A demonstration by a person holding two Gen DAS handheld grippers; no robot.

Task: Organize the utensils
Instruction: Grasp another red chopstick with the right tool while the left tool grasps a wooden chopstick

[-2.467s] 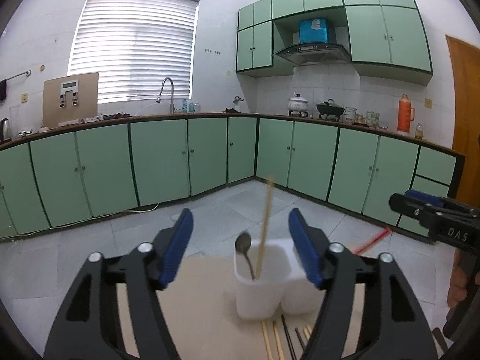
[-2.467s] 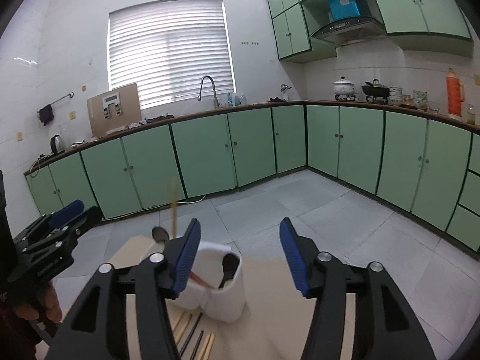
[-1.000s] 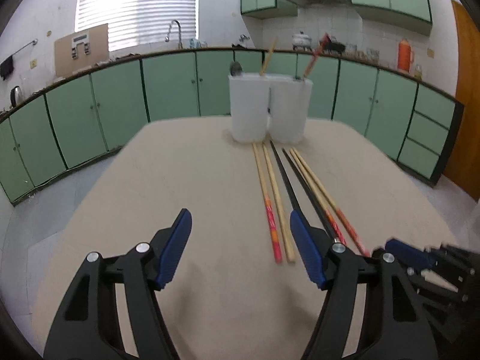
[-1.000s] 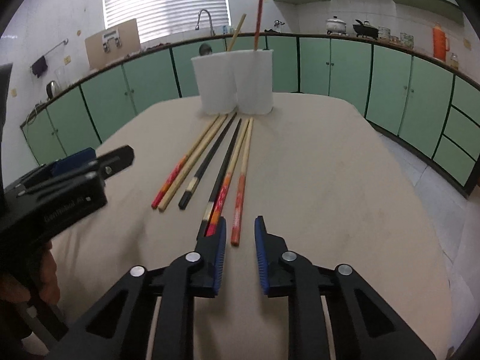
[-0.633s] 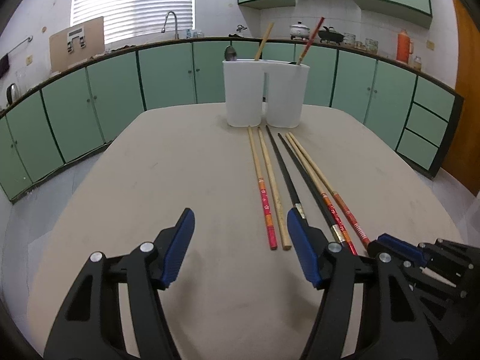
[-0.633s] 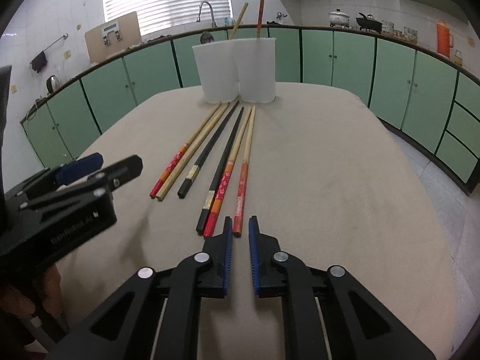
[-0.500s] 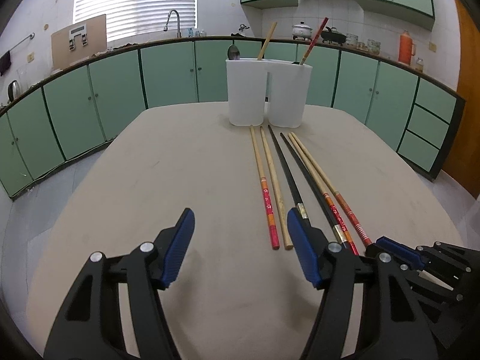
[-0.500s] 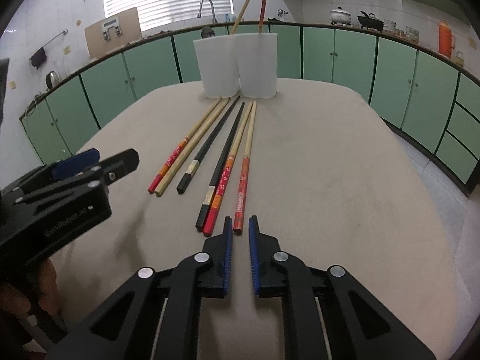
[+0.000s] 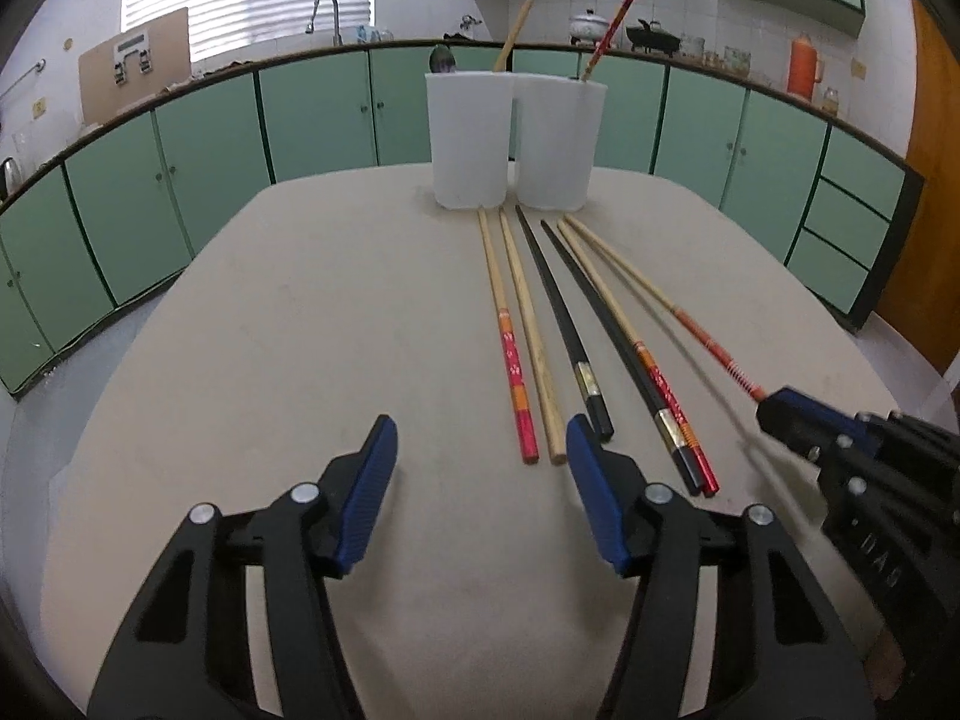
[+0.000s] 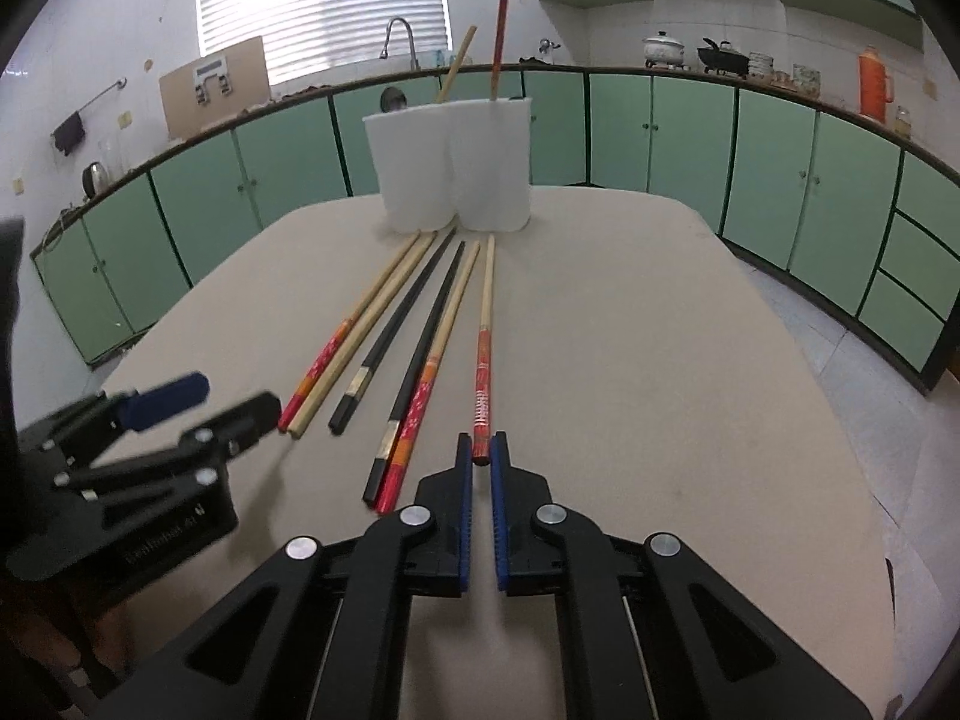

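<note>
Several chopsticks lie side by side on the beige table (image 9: 270, 360), running back to a white two-cup holder (image 9: 510, 144) that holds a spoon and two chopsticks. My right gripper (image 10: 480, 450) is shut on the near red end of the rightmost chopstick (image 10: 483, 372). It also shows at the right of the left wrist view as the right gripper (image 9: 774, 408). My left gripper (image 9: 480, 456) hovers at the near ends of a red-tipped chopstick (image 9: 519, 402) and a plain wooden chopstick (image 9: 543, 384). Its jaws are closing and the pads touch nothing. In the right wrist view the left gripper (image 10: 222, 405) is low on the left.
The holder (image 10: 450, 162) stands at the table's far edge. Two black chopsticks (image 9: 570, 330) and a red-banded one (image 9: 660, 384) lie between the two grippers. Green cabinets (image 9: 312, 114) ring the room beyond the table, and floor shows past its rounded edges.
Both grippers came down from the holder to the near ends of the chopsticks. The right jaws shut on the red chopstick end. The left jaws have narrowed a little.
</note>
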